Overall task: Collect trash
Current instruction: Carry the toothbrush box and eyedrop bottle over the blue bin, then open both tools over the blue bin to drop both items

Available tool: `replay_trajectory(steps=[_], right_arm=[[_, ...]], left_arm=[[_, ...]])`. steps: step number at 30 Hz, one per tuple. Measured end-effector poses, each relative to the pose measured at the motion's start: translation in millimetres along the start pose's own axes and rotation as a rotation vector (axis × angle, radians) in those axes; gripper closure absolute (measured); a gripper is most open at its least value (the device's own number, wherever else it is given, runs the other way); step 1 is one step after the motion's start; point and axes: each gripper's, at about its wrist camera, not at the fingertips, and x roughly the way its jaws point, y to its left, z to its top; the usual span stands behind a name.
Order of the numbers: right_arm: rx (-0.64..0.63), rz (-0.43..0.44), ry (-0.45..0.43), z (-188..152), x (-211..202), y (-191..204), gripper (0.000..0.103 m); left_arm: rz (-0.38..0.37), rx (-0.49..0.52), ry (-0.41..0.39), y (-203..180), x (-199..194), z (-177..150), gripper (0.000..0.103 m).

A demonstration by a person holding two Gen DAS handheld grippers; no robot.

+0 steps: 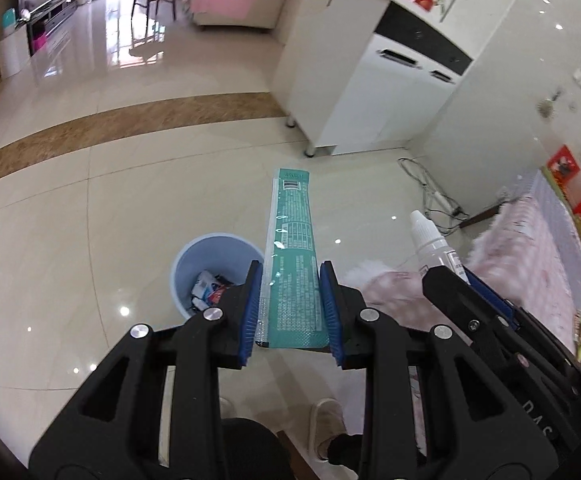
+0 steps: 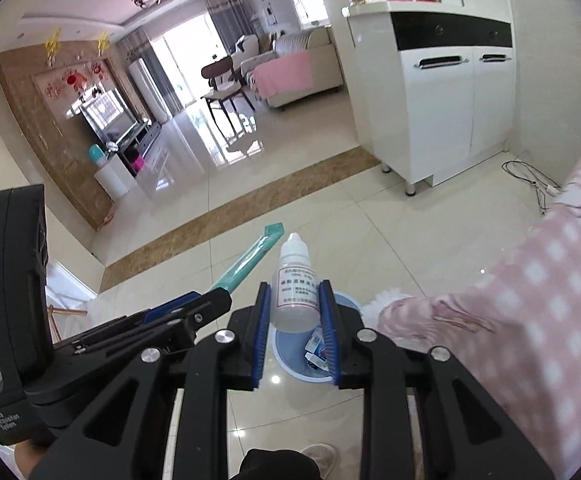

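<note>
The left gripper [image 1: 292,292] has its blue pads pressed against the two long edges of a flat teal packet [image 1: 292,256], which sticks straight out past the fingertips toward the middle of the frame. The right gripper [image 2: 296,316], narrowly parted, clamps a small white dropper bottle [image 2: 294,284] by its body, cap pointing up and away. Both grippers are side by side, tilted downward. Just below the fingers stands a pale blue bin [image 1: 188,268] on the glossy tiled floor [image 1: 90,220], with a few wrappers already lying inside; it sits lower centre in both views. A pink checked cloth [image 2: 530,300] fills the right side. A white cabinet [image 2: 442,112] stands at upper right.
</note>
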Motion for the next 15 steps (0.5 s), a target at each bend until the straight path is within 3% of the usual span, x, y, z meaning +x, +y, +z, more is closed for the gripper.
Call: replay_trajectory(steps=[12,13,14,15], right_arm=[[-0.030,-0.033,0.020,2,46,-2,0.079],[-0.029,-0.032,0.019,2,48,-2,0.079],[-0.030,-0.032,0.018,2,50,-2,0.079],[-0.029,-0.033,0.019,2,52,-4,0.079]], left_arm=[[0.047,-0.042,0.019,21,43,19,0.073],[0.074,-0.045,0.002,22,42,21,0.067],[0.101,-0.044,-0.018,22,41,24,0.054],[0.111,-0.040,-0.034,22,40,24,0.034]])
